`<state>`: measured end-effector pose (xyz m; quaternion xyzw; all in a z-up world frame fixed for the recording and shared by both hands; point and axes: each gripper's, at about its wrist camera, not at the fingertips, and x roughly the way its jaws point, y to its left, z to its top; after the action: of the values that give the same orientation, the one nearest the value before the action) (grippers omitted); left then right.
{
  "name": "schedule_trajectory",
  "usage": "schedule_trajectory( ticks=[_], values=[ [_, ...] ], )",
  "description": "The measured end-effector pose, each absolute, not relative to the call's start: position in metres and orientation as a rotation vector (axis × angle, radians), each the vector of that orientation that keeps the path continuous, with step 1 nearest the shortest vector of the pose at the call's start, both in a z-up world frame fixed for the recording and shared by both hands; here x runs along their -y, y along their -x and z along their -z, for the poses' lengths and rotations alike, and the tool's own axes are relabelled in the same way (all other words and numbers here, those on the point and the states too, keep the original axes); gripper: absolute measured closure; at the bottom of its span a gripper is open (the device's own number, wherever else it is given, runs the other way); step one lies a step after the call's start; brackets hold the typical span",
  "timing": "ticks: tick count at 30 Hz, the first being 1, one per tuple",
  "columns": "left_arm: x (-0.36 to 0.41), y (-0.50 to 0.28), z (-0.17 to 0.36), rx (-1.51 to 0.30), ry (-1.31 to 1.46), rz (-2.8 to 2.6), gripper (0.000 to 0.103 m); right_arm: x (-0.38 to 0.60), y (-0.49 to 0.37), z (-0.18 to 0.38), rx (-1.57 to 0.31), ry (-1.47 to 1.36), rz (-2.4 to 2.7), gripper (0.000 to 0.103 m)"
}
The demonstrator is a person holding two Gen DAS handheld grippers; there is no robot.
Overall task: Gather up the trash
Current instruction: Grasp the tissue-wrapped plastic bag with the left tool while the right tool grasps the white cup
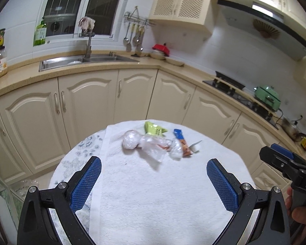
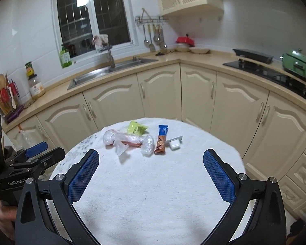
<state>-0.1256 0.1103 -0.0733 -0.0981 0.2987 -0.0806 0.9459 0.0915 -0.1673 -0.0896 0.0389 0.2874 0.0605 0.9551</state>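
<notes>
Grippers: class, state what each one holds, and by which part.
Nothing. The left gripper and right gripper are both open, short of the trash on the table.

- You're facing an L-shaped kitchen: cream cabinets (image 2: 114, 102) under a beige counter (image 2: 193, 58).
- Steel sink (image 2: 112, 71) below a dark window (image 2: 93, 14); white tiled walls.
- Black hob (image 2: 275, 75) on counter's right stretch, range hood (image 1: 265, 26) above.
</notes>
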Motion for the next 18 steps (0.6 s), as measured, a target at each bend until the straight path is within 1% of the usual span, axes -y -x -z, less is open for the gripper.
schedule_trajectory(
  ticks=[5, 11, 18],
  values=[
    [-0.119, 0.079, 0.086, -0.642, 0.189, 0.157, 0.001, 0.169, -0.118, 0.108, -0.634, -0.085, -0.119, 0.0],
    [-0.108, 0.018, 0.106, -0.697, 0.138, 0.157, 0.001, 0.188, -0.164, 0.14, -0.716, -0.116, -0.082, 0.001],
    [-0.088, -0.081, 0.136, -0.747, 0.006, 0.192, 0.001, 0.205, -0.226, 0.177, -0.813, -0.124, -0.075, 0.021]
  ],
)
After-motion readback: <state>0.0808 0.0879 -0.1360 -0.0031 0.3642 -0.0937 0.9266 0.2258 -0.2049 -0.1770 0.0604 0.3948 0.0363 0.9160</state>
